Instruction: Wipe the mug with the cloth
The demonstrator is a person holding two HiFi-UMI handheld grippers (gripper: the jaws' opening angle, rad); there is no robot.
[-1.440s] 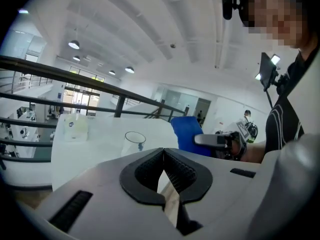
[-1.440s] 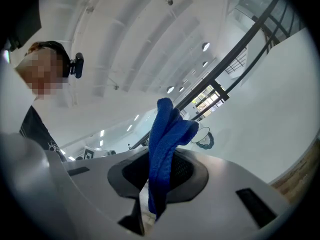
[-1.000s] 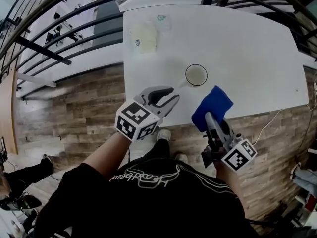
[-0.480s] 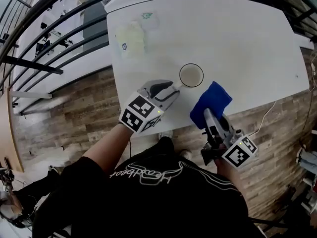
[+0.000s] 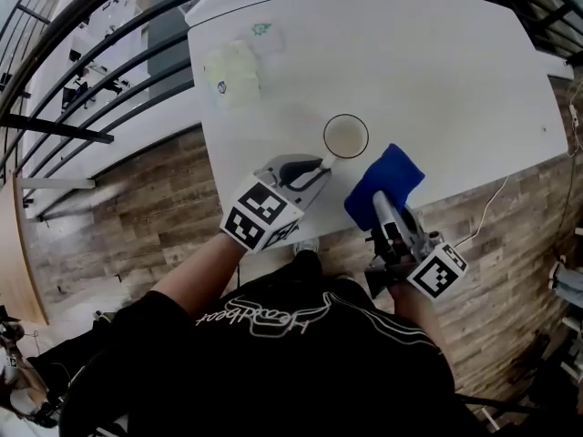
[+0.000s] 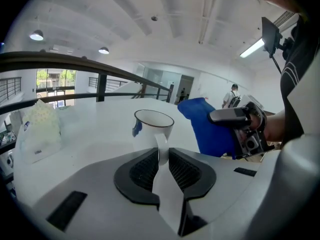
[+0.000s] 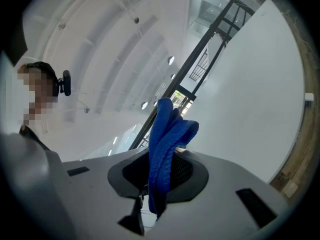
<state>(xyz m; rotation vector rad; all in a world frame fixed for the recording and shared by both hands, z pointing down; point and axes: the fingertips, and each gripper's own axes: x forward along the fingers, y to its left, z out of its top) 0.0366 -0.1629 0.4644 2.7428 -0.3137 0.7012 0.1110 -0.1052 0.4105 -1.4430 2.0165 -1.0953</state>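
Left gripper view: left tongs closing round the handle of the mug, upright on the desk; right tongs clamp the cloth, just right of it.

table: white, wide, mostly bare
bag: pale, crinkled, lying near the table's far left corner
packet: small, clear, green print, just beyond the bag
railing: dark bars, past the table's left edge
floor: wood planks
cable: thin, white, over the floor at right
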